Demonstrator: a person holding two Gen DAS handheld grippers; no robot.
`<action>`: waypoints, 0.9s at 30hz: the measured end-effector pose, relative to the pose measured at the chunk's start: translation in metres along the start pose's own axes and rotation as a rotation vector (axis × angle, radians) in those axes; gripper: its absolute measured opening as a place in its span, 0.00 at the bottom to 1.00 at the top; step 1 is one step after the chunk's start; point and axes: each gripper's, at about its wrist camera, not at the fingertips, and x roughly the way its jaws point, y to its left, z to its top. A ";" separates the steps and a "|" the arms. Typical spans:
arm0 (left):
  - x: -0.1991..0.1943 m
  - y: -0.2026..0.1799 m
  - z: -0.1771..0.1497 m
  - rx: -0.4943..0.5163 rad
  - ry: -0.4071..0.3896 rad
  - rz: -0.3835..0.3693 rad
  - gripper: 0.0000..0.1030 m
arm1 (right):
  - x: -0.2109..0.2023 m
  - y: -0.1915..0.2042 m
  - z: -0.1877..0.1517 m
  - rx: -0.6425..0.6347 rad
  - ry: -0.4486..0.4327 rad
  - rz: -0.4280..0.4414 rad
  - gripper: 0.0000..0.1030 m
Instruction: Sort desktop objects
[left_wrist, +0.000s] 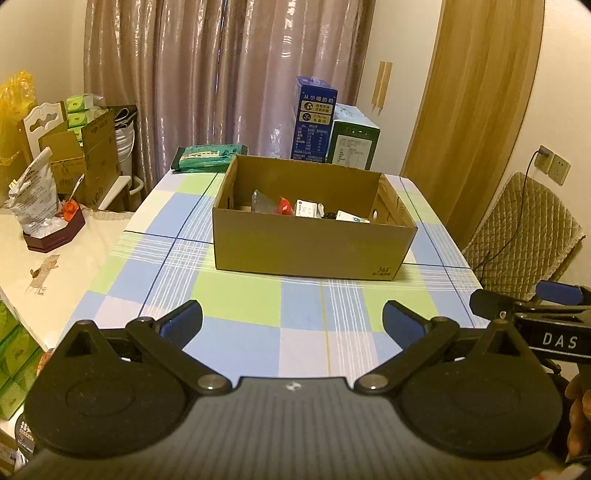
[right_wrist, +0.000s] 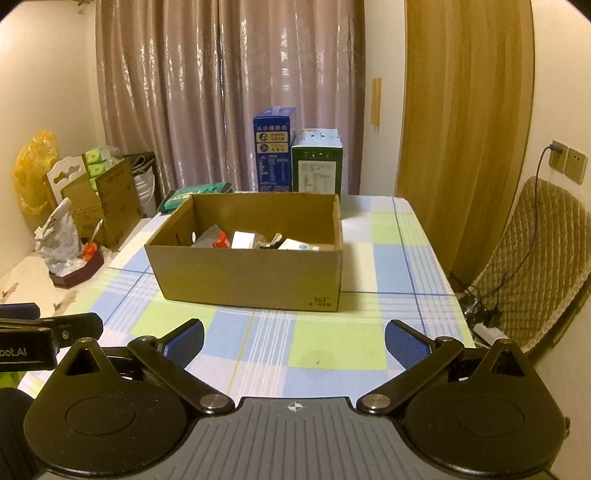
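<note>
Both blue-padded tools hang low over the near edge of the checked counter (left_wrist: 236, 288): the left hand-held gripper (left_wrist: 292, 319) and the right hand-held gripper (right_wrist: 294, 338) each stand wide open with nothing between the fingers. Ahead, mid-counter, sits the open cardboard box (left_wrist: 314, 251), holding a red item (left_wrist: 284, 205), a white packet (left_wrist: 306, 208) and other small things. Behind it stand a blue carton (left_wrist: 314, 118) and a green carton (left_wrist: 352, 142); a green pack (left_wrist: 208, 157) lies at the far left corner.

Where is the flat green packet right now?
In both views the flat green packet lies at the table's far left corner, just behind the cardboard box and left of the blue carton.
</note>
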 end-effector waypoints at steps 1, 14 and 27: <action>0.000 0.000 0.000 -0.002 0.000 0.001 0.99 | 0.000 0.001 0.000 -0.001 -0.001 0.001 0.98; 0.000 0.003 -0.001 -0.009 -0.001 0.008 0.99 | 0.001 0.004 -0.003 -0.004 0.006 0.003 0.98; -0.005 0.004 -0.002 -0.001 -0.035 0.005 0.99 | 0.000 0.007 -0.004 -0.013 0.005 0.002 0.98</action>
